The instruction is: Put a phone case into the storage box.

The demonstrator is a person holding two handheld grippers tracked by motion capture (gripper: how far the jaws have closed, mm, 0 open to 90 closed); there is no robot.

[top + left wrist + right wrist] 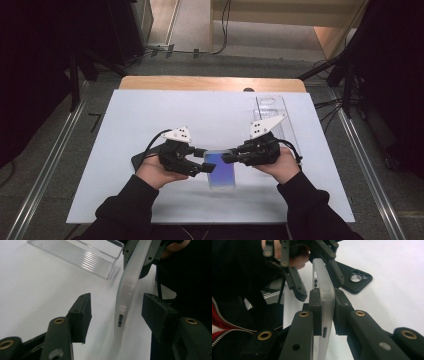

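Both grippers, left gripper and right gripper, are black, with brass-ringed holes along the jaws and a white three-cornered plate on top. A black cable trails from the left one. The person wears black sleeves.

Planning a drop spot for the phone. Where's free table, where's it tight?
Free: the far left of the white table, beyond the left gripper, and the near strip along the front edge under the phone. Tight: the centre, where the right gripper clamps the phone; the black case beside the left hand; the clear tray at far right.
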